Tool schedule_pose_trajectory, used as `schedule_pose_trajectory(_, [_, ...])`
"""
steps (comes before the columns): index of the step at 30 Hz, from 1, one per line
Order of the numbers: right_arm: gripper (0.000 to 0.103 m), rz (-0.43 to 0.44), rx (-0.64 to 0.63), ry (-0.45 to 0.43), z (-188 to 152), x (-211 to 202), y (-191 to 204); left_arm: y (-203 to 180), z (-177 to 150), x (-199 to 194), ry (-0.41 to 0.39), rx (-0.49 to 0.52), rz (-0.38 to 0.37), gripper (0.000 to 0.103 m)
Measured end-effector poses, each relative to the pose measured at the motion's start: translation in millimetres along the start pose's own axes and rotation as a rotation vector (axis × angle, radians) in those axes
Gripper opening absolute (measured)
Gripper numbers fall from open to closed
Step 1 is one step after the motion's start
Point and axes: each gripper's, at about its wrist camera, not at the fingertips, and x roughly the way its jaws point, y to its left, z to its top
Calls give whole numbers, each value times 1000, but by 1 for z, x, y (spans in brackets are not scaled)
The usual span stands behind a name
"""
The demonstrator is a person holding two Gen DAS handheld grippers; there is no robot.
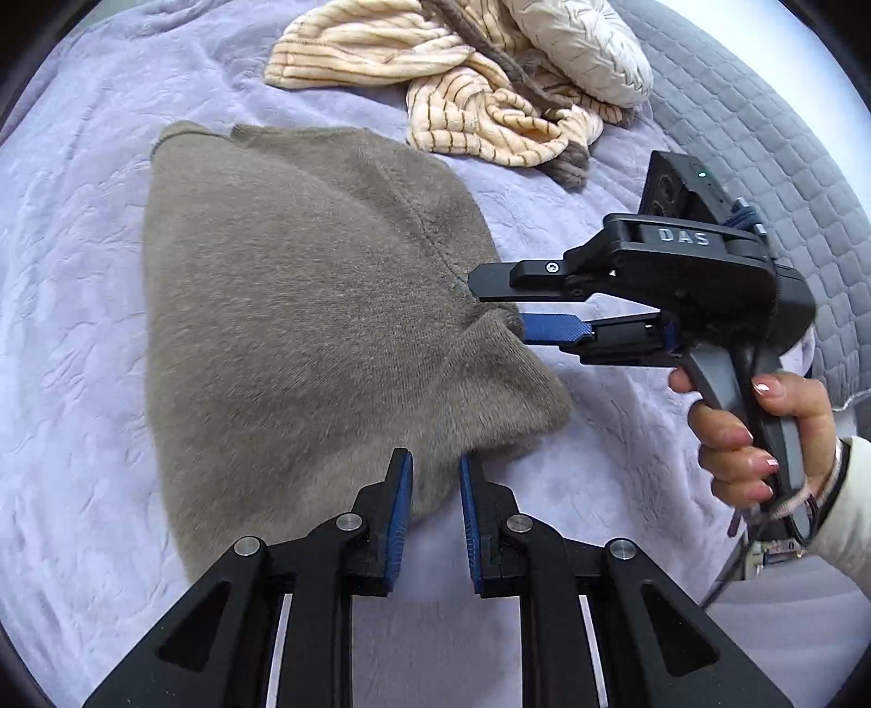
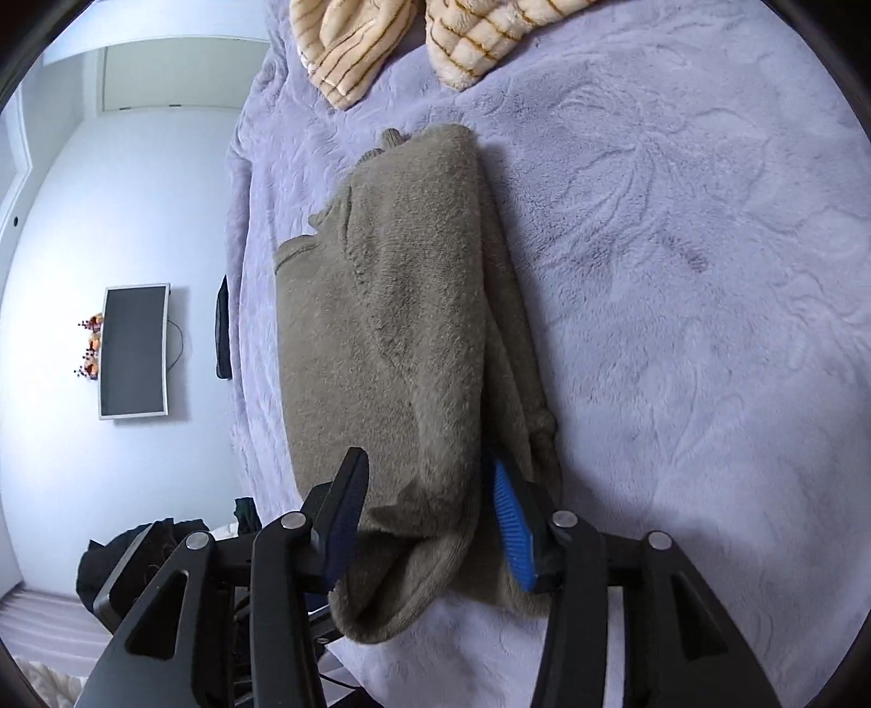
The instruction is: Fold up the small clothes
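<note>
A grey-brown fleece garment (image 1: 305, 305) lies folded lengthwise on a lavender bedspread (image 1: 81, 245). In the left wrist view my left gripper (image 1: 435, 490) sits at its near edge, jaws nearly together with the hem pinched between the blue pads. My right gripper (image 1: 495, 305), held by a hand (image 1: 762, 435), comes in from the right and clamps the garment's right corner, where the fabric bunches. In the right wrist view the garment (image 2: 403, 305) runs away from the right gripper (image 2: 427, 490), and a thick roll of fleece fills the gap between both fingers.
A cream garment with brown stripes (image 1: 381, 60) lies heaped at the far side, also seen in the right wrist view (image 2: 348, 49). A cream quilted cushion (image 1: 588, 49) and a grey quilted cover (image 1: 762, 136) lie beyond. The bed's edge, a wall screen (image 2: 133, 351) and a dark heap (image 2: 141, 550) are left.
</note>
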Motion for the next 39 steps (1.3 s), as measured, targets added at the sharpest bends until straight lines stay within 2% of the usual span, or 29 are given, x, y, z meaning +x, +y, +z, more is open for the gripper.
schedule_pose_trajectory(3, [50, -43, -8, -8, 11, -7, 0, 1, -4, -19, -24, 0, 24, 18])
schedule_pose_trajectory(4, [42, -60, -6, -3, 15, -7, 2, 4, -5, -26, -38, -5, 38, 18])
schedule_pose_trajectory(5, [13, -72, -12, 1, 19, -4, 5, 9, -5, -32, -55, -18, 58, 18])
schedule_pose_trajectory(7, [13, -119, -91, -3, 25, -1, 19, 23, -4, -42, -84, -53, 101, 18])
schedule_pose_trajectory(9, [13, -142, -195, -25, 22, -6, 33, 38, -4, -40, -80, -83, 167, 18])
schedule_pose_trajectory(10, [13, -184, -219, -33, 22, -7, 39, 46, -3, -36, -70, -98, 198, 18])
schedule_pose_trajectory(12, [13, -313, -204, -35, 26, -6, 38, 61, -2, -30, -48, -155, 216, 18])
schedule_pose_trajectory(13, [14, -344, -174, -31, 27, -8, 34, 66, 0, -32, -53, -182, 214, 18])
schedule_pose_trajectory(14, [16, -344, -147, -32, 25, -13, 30, 68, -1, -36, -63, -190, 226, 18])
schedule_pose_trajectory(17, [17, -329, -135, -67, 9, -37, 32, 68, 1, -39, -63, -172, 269, 18])
schedule_pose_trajectory(19, [17, -280, -133, -80, -6, -45, 40, 71, 0, -31, -29, -170, 277, 18])
schedule_pose_trajectory(21, [17, -247, -149, -56, -24, -46, 49, 72, -3, -18, 24, -169, 297, 18])
schedule_pose_trajectory(22, [22, -252, -163, -42, -33, -43, 53, 72, -4, -15, 32, -167, 302, 19])
schedule_pose_trajectory(23, [27, -262, -176, -27, -40, -39, 56, 72, -5, -14, 29, -163, 312, 23])
schedule_pose_trajectory(25, [27, -294, -213, -8, -52, -29, 62, 72, -6, -13, 36, -171, 335, 61])
schedule_pose_trajectory(26, [27, -315, -233, -8, -55, -23, 65, 71, -8, -13, 38, -177, 349, 64])
schedule_pose_trajectory(29, [26, -408, -256, 7, -53, -5, 64, 72, -10, -8, 57, -187, 349, 64])
schedule_pose_trajectory(32, [26, -557, -263, 38, -42, 22, 46, 72, -14, -4, 73, -203, 341, 64])
schedule_pose_trajectory(34, [26, -536, -180, 55, -40, 27, 27, 71, -17, -4, 86, -214, 333, 64])
schedule_pose_trajectory(36, [30, -498, -116, 32, -41, 19, 17, 69, -20, -6, 96, -213, 331, 64])
schedule_pose_trajectory(38, [43, -525, -122, 20, -45, 14, 16, 68, -22, -7, 110, -207, 335, 64])
schedule_pose_trajectory(39, [44, -535, -121, 18, -48, 10, 15, 67, -23, -7, 117, -207, 334, 64])
